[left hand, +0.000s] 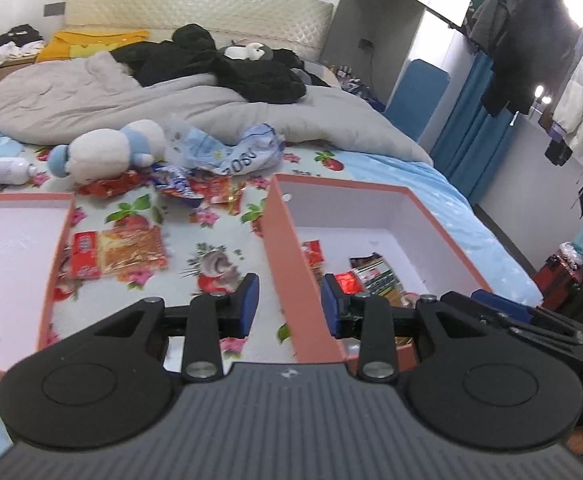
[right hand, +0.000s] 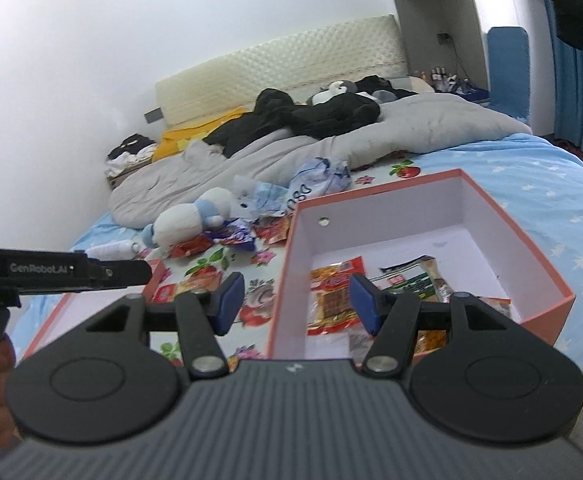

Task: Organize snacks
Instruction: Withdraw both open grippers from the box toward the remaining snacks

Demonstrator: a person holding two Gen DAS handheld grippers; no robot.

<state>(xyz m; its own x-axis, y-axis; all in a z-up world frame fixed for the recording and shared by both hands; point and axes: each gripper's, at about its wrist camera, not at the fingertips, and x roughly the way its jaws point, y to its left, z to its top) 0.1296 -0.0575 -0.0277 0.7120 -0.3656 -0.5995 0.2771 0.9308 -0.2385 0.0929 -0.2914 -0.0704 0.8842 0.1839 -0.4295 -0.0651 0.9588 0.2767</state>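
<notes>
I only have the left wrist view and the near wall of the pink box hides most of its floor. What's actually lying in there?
Observer: From the right wrist view, a red-and-orange snack packet lies flat on the floor of the pink box, near its left wall.
Operator: Anything beside it?
Observer: A green-and-black packet lies to its right, with another orange packet past that.
Operator: Is the right claw carrying anything?
Observer: No. The right claw stands open and empty above the box's near edge.
Operator: Is the far half of the box taken?
Observer: No, its far floor is bare.
</notes>
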